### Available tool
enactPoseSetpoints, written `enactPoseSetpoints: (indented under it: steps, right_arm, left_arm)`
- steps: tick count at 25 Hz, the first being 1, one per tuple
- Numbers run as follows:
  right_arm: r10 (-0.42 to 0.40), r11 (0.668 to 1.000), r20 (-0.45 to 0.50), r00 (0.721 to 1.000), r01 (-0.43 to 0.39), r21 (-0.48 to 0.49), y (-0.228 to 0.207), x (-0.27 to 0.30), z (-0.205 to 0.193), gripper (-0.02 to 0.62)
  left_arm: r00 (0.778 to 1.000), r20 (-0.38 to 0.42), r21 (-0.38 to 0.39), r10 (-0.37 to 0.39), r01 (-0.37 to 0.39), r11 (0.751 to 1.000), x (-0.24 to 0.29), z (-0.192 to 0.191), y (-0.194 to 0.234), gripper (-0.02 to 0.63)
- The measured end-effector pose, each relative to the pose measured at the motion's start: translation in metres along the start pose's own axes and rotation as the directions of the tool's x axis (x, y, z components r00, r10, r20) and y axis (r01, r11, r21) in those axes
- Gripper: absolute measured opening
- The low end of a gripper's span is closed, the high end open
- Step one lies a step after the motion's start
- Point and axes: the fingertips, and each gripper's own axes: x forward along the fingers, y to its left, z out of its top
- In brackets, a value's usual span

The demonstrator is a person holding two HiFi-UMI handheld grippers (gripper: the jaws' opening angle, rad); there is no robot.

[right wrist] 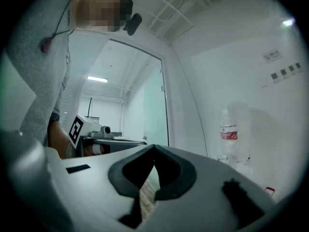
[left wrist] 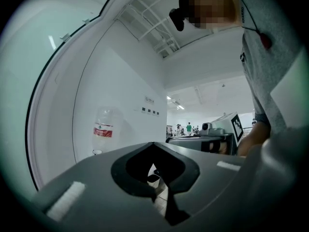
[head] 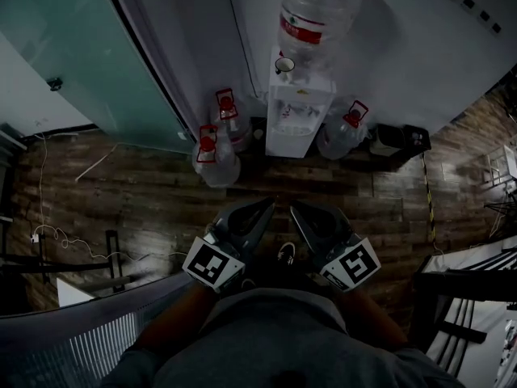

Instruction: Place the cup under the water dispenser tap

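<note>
left tool [head: 266,208]: jaws together, tips meeting, nothing between them. only floor shows through the gap behind the tips in the left gripper view [left wrist: 153,144].

right tool [head: 297,210]: jaws fully together as well, empty. same reading in the right gripper view [right wrist: 154,147].

i hold both tools level and side by side in front of my chest, tips near each other but not touching, pointed toward the water dispenser [head: 300,111]. each tool shows in the other's camera, marker cube outward.

cup [head: 284,65]: stands upright on the top of the dispenser, just beside the base of the inverted bottle [head: 315,14], on its left in the head view. it is not under the tap. it is well apart from both tools, and neither tool touches it. it is also visible small in the left gripper view [left wrist: 97,152] and in the right gripper view [right wrist: 222,157], low beside the bottle in both.

dispenser: white, against the white wall, on the dark wood-pattern floor [head: 145,208]. tap detail too small to make out.

spare bottles with red caps on the floor: two on the dispenser's left [head: 216,160], one on its right [head: 343,129].

frosted glass partition [head: 73,47] to the left.
</note>
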Motion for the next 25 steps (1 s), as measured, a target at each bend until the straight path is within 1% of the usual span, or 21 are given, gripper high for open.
enactPoseSetpoints:
  steps: [5, 13, 19, 22, 25]
  right_arm:
    - [0.022, 0.999, -0.022, 1.000, -0.023, -0.047, -0.041, 0.003, 0.001, 0.012]
    - [0.051, 0.999, -0.009, 0.999, -0.051, -0.013, -0.099, 0.005, 0.002, 0.012]
    - [0.039, 0.999, -0.021, 0.999, -0.039, 0.003, -0.134, 0.015, -0.004, 0.012]
    - [0.020, 1.000, -0.022, 1.000, -0.020, 0.019, -0.154, 0.025, -0.008, 0.012]
    - [-0.011, 1.000, -0.031, 0.999, 0.012, 0.021, -0.172, 0.038, -0.013, 0.012]
  left_arm:
    - [1.000, -0.009, 0.008, 0.020, -0.020, 1.000, 0.043, 0.005, 0.010, 0.008]
    - [0.998, -0.024, 0.019, 0.050, -0.050, 0.999, 0.099, 0.007, 0.024, 0.009]
    - [0.998, -0.028, 0.023, 0.054, -0.053, 0.998, 0.128, 0.006, 0.043, 0.008]
    - [0.999, 0.002, 0.039, 0.037, -0.037, 0.999, 0.145, 0.008, 0.059, 0.008]
    - [1.000, -0.022, 0.024, 0.016, -0.015, 1.000, 0.161, 0.004, 0.077, 0.008]
